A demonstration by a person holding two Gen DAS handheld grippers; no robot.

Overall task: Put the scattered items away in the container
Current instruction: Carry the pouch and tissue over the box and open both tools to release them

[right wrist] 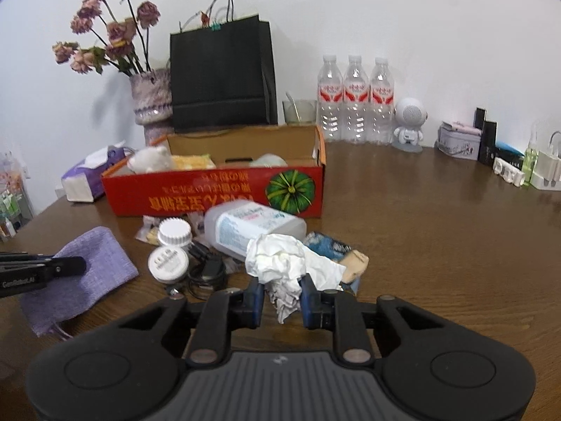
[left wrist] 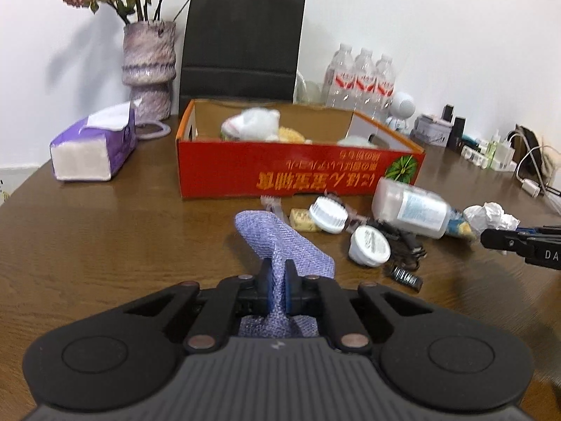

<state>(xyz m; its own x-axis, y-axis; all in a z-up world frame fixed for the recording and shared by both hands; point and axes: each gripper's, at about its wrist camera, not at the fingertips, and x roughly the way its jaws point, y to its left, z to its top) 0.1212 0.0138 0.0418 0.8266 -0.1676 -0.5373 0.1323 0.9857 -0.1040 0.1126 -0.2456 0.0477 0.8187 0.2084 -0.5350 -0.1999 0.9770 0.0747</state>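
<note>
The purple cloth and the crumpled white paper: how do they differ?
The purple cloth is woven and mostly flat; the crumpled white paper is smooth and balled up. The left gripper pinches the cloth; the right gripper pinches the paper. Both remain outside the red box.

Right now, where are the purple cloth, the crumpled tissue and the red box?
purple cloth (left wrist: 280,242): left wrist view, its woven middle.
crumpled tissue (right wrist: 280,259): right wrist view, its bunched centre.
red box (left wrist: 301,172): left wrist view, its printed front wall.

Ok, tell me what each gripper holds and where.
Left gripper pinches the purple cloth at its near end; right gripper clamps the crumpled tissue at its lower edge.
</note>
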